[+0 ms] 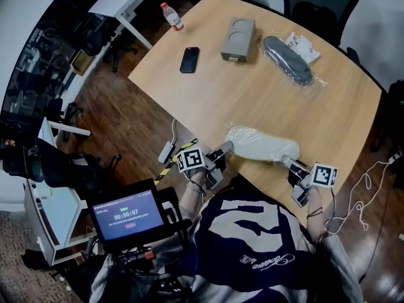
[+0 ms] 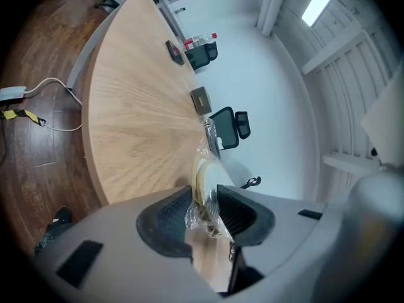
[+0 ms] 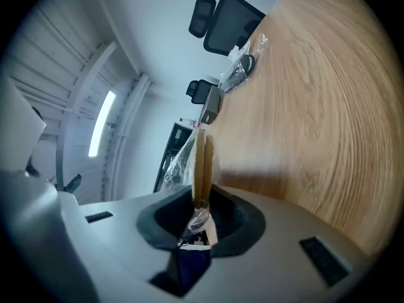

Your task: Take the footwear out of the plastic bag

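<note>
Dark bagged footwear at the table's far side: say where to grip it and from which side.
Probably pinch the loose plastic trailing past the near-right end of the dark bagged footwear, coming from the table's right edge. It lies flat and long, giving jaws little; the crinkled film offers folds.

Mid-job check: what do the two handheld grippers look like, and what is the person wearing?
Both the left gripper and right gripper have light grey bodies, dark ribbed fingers and a white cube with black square markers. The person wears a navy top with white print.
</note>
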`<state>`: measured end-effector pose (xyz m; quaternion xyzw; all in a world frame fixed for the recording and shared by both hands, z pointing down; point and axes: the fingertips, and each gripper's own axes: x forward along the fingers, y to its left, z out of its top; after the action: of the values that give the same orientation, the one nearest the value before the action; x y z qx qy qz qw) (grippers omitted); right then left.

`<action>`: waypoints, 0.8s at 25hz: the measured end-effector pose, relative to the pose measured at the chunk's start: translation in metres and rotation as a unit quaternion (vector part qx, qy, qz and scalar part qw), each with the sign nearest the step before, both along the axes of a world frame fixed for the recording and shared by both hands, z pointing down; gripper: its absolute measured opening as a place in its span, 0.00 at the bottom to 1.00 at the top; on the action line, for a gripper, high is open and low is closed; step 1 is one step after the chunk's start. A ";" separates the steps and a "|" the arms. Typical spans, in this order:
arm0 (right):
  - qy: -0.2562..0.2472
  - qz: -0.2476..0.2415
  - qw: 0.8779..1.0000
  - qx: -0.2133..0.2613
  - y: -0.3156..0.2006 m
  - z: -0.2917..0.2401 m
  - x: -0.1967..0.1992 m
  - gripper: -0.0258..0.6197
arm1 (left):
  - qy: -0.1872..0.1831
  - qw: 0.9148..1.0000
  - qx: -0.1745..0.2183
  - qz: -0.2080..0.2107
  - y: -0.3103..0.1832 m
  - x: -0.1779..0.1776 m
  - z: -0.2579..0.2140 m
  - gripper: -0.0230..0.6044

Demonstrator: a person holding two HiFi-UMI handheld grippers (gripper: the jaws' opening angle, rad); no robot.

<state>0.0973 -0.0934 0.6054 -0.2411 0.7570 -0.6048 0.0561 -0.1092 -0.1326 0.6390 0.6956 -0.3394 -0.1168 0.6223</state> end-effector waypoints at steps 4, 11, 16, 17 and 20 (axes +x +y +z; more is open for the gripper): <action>-0.008 0.002 1.000 0.008 -0.001 -0.006 0.012 0.15 | 0.003 1.000 0.017 0.003 -0.008 0.003 -0.007 0.22; -0.023 0.008 1.000 0.005 0.005 -0.011 0.023 0.15 | 0.004 1.000 0.007 -0.015 -0.013 -0.008 -0.002 0.16; -0.015 0.008 1.000 -0.013 0.013 -0.006 0.020 0.15 | -0.036 0.999 -0.008 0.009 -0.012 -0.004 0.008 0.04; -0.014 0.009 1.000 -0.014 0.014 -0.005 0.020 0.15 | -0.038 0.999 -0.006 0.005 -0.013 -0.004 0.008 0.04; -0.011 0.013 1.000 -0.010 0.018 -0.006 0.015 0.15 | -0.053 0.998 0.008 -0.012 -0.019 -0.008 0.003 0.04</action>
<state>0.1119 -0.0758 0.5993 -0.2448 0.7473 -0.6138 0.0693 -0.1170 -0.1514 0.6418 0.7017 -0.3794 -0.0897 0.5963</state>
